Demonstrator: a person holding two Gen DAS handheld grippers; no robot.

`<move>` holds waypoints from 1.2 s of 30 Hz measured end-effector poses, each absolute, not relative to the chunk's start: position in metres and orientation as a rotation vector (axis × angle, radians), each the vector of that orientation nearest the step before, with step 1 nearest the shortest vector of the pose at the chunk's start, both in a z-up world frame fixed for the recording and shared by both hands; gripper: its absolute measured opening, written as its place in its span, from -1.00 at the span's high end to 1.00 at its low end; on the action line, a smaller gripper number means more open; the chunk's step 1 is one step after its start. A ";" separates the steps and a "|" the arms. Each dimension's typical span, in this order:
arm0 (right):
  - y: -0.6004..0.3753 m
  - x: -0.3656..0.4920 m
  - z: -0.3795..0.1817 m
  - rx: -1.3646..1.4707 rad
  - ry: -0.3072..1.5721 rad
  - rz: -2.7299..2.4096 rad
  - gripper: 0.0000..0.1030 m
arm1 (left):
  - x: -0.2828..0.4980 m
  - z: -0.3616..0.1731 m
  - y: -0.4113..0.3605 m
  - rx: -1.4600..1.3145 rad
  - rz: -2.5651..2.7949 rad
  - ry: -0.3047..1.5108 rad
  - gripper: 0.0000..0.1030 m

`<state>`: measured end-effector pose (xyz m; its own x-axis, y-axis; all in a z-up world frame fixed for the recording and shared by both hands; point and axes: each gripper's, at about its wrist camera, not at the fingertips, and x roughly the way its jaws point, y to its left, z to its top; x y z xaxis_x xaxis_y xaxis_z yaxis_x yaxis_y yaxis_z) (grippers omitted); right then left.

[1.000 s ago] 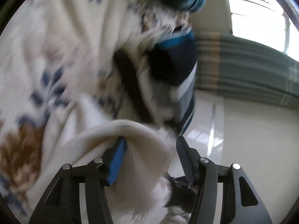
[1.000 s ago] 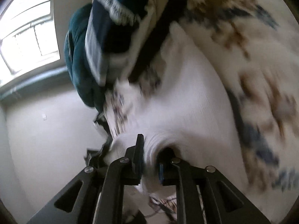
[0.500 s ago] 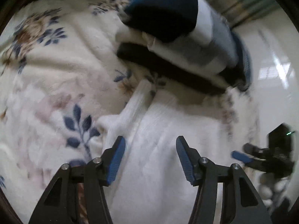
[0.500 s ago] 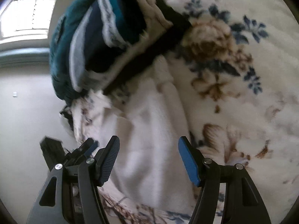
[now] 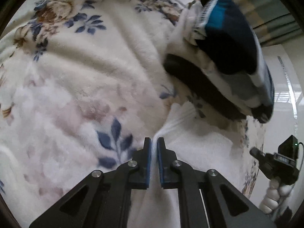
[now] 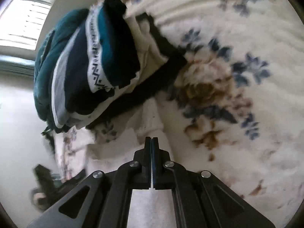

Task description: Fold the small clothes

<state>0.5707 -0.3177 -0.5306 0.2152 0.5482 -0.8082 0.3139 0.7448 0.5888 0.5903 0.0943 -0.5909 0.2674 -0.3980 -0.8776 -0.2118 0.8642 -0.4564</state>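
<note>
A small white garment [image 5: 199,148] lies on a floral fleece blanket [image 5: 85,79]. My left gripper [image 5: 154,140] is shut on a pinched fold of the garment's edge, and the cloth fans out from its tips. In the right wrist view my right gripper [image 6: 152,139] is shut on the white garment [image 6: 150,117] at its ribbed end. The right gripper also shows in the left wrist view [image 5: 273,163] at the far right, by the blanket's edge.
A stack of folded clothes [image 5: 229,57], dark blue, teal, white and black, sits on the blanket just beyond the garment; it also shows in the right wrist view [image 6: 98,60]. The floor [image 5: 285,87] lies past the blanket's edge. A window [image 6: 24,17] is at upper left.
Half a second ago both grippers were open over the flat white garment. Both have now closed on its edge. A second ago each was holding the cloth up.
</note>
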 end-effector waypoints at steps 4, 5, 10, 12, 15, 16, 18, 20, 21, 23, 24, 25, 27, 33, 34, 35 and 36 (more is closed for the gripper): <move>-0.289 0.568 -0.529 0.604 1.478 0.247 0.07 | 0.596 -0.580 0.088 -0.493 -0.189 1.297 0.91; -0.281 0.564 -0.534 0.577 1.502 0.253 -0.09 | 0.598 -0.578 0.088 -0.497 -0.198 1.297 0.91; -0.258 0.562 -0.547 0.425 1.487 0.200 0.85 | 0.612 -0.574 0.088 -0.543 -0.238 1.301 0.88; -0.257 0.563 -0.539 0.419 1.455 0.193 0.85 | 0.621 -0.572 0.086 -0.564 -0.280 1.316 0.67; -0.257 0.564 -0.536 0.424 1.449 0.191 0.86 | 0.631 -0.582 0.074 -0.558 -0.364 1.381 -0.25; -0.256 0.563 -0.536 0.413 1.450 0.189 0.86 | 0.632 -0.588 0.067 -0.536 -0.379 1.397 -0.20; -0.258 0.562 -0.534 0.408 1.447 0.184 0.86 | 0.632 -0.594 0.056 -0.464 -0.380 1.418 0.90; -0.261 0.561 -0.529 0.417 1.429 0.166 0.87 | 0.631 -0.590 0.051 -0.432 -0.372 1.404 0.85; -0.266 0.560 -0.522 0.429 1.418 0.154 0.88 | 0.630 -0.584 0.052 -0.434 -0.375 1.380 0.85; -0.274 0.561 -0.511 0.464 1.382 0.131 0.88 | 0.631 -0.571 0.059 -0.458 -0.350 1.328 0.85; -0.275 0.563 -0.508 0.469 1.369 0.123 0.89 | 0.634 -0.568 0.062 -0.477 -0.348 1.310 0.85; -0.276 0.565 -0.503 0.463 1.349 0.117 0.89 | 0.637 -0.570 0.063 -0.474 -0.344 1.311 0.85; -0.276 0.575 -0.502 0.443 1.317 0.101 0.89 | 0.652 -0.587 0.063 -0.473 -0.317 1.343 0.85; -0.266 0.608 -0.547 0.379 1.419 0.068 0.87 | 0.659 -0.613 0.071 -0.524 -0.325 1.427 0.74; -0.266 0.609 -0.549 0.398 1.442 0.102 0.85 | 0.652 -0.605 0.080 -0.574 -0.355 1.417 0.66; -0.271 0.606 -0.546 0.428 1.462 0.126 0.84 | 0.644 -0.599 0.086 -0.604 -0.364 1.407 0.47; -0.277 0.600 -0.541 0.457 1.460 0.140 0.72 | 0.636 -0.592 0.093 -0.629 -0.370 1.393 0.38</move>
